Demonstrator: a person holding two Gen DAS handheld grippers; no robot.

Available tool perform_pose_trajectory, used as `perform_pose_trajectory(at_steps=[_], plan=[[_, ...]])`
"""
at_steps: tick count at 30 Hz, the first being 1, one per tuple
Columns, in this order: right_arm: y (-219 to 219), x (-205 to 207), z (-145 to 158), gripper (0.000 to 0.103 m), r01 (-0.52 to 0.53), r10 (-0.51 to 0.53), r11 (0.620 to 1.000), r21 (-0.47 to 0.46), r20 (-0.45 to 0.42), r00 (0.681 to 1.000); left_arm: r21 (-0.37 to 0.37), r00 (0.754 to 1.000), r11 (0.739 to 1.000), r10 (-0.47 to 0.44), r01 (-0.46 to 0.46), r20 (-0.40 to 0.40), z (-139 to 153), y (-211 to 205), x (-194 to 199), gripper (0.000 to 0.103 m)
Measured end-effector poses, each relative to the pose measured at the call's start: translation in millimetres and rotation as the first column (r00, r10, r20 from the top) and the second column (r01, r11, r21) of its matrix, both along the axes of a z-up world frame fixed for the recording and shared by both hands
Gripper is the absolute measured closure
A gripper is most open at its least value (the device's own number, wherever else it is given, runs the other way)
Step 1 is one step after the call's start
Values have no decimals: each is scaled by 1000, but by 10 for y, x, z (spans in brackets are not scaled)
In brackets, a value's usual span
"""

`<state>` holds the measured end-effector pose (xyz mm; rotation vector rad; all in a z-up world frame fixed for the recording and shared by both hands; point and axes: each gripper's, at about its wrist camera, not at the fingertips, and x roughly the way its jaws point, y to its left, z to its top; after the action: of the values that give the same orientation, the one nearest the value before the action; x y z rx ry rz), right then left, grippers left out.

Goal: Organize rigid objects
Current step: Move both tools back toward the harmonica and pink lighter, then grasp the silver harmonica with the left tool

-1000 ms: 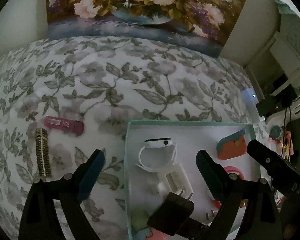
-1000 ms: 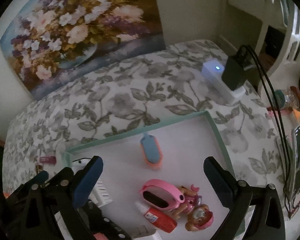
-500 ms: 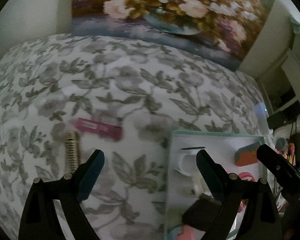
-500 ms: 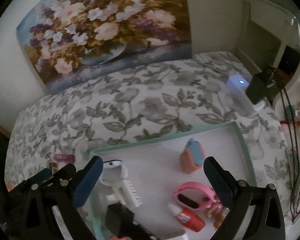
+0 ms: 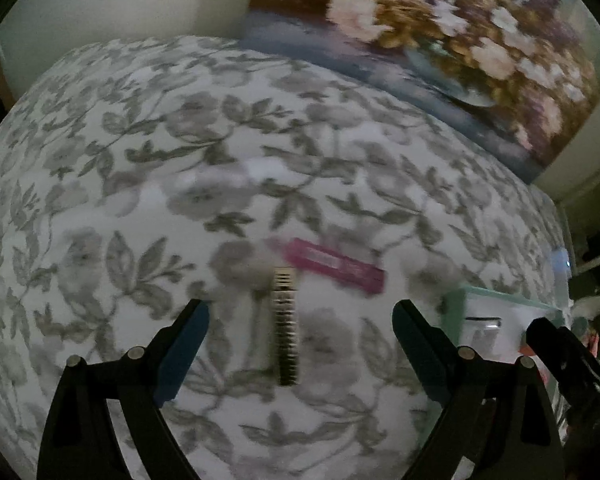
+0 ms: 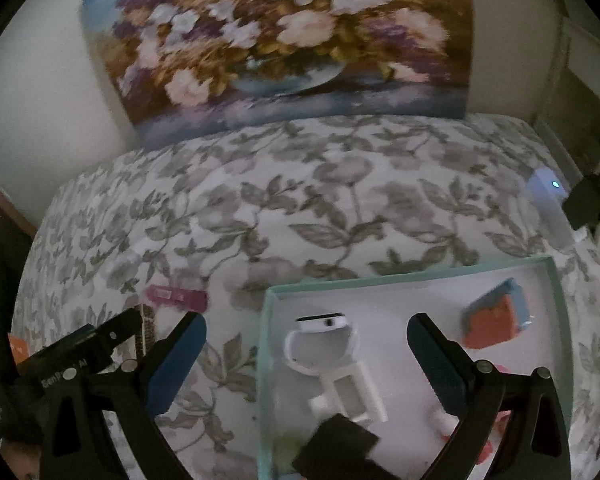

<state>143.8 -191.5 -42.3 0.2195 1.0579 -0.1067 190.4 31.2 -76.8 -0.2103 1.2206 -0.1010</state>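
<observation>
Metal watchband (image 5: 285, 326) now lies between the wide, empty left tongs (image 5: 300, 322); right tongs (image 6: 306, 342) wide too.

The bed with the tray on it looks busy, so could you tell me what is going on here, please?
A person with a claw in each hand is sorting small objects into a teal-rimmed tray on the floral bedspread. The tray already holds a white smartwatch, an orange and blue item and a black charger. The left claw is open, lined up over a metal watch band on the bedspread, with a pink stick just beyond. The right claw hangs open over the tray, empty.
</observation>
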Motion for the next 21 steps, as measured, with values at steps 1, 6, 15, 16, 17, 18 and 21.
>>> perform_pose_trajectory(at_steps=[1,6,15,16,17,18,21], plan=[[49,15,-12,1,-9,9,1000,-6,-1,1000,-1,1000,1000,9,-9,-4,-13,48,16,10],[216,67,-56,1,-45,45,999,-17,-8,999,-4,999,999,33,-33,-25,-89,175,55,10],[340,99,-130,1,-79,78,996,-39,-27,997,-52,998,998,31,-33,-48,-188,181,85,15],[341,99,-136,1,-80,79,996,-39,-28,997,-53,998,998,29,-32,-49,-193,175,90,17],[340,101,-145,1,-80,79,996,-39,-29,996,-54,998,998,28,-30,-50,-200,171,101,19],[338,103,-155,1,-79,78,996,-38,-31,996,-55,998,998,25,-28,-53,-212,163,112,20],[340,110,-173,1,-81,80,996,-41,-35,996,-59,998,998,15,-19,-68,-269,135,128,35]])
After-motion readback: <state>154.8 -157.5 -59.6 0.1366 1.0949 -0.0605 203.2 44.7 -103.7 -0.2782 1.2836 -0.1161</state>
